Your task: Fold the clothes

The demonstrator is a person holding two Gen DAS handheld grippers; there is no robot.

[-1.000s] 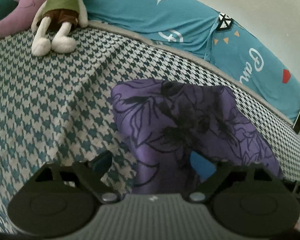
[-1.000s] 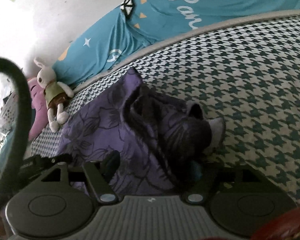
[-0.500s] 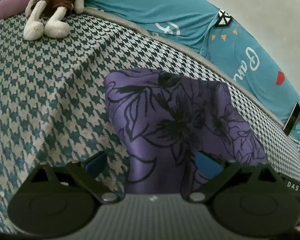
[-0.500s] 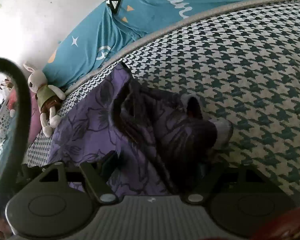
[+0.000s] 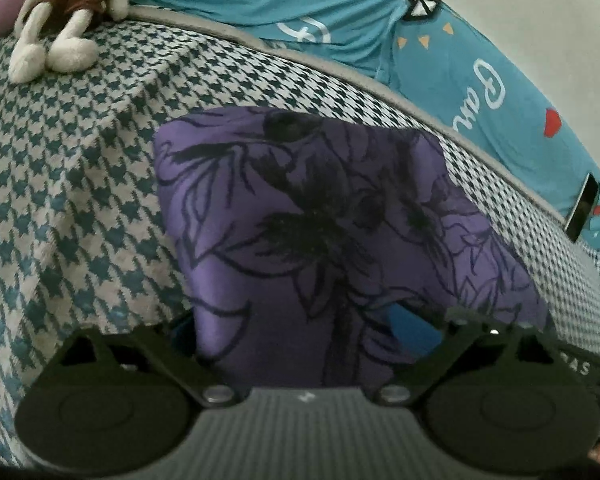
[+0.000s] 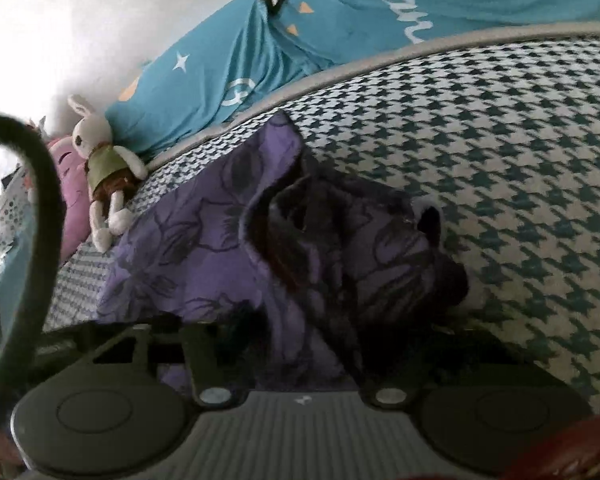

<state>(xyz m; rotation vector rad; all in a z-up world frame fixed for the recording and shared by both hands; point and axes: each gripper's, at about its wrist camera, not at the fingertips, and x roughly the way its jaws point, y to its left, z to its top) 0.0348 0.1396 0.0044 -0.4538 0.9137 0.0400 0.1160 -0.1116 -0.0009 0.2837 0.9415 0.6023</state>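
We saw a bed [image 5: 68, 168] under a houndstooth cover, with a teal quilt [image 5: 340, 12] bunched along its far edge by the wall. The purple floral garment [image 5: 308, 216] lay on the cover near us, flat on its left half and, in the right view, rumpled into a dark heap [image 6: 340, 248] on its right. A rabbit toy [image 6: 104, 168] sat at the far left corner against a pink plush [image 6: 70, 184]. A phone [image 5: 584, 206] leaned on the quilt at the right. Our left gripper [image 5: 304, 328] had its fingers spread wide, the garment's near edge lying between them. Our right gripper [image 6: 300, 344] was over the rumpled edge; its fingers were lost in dark cloth, so we could not tell its state.
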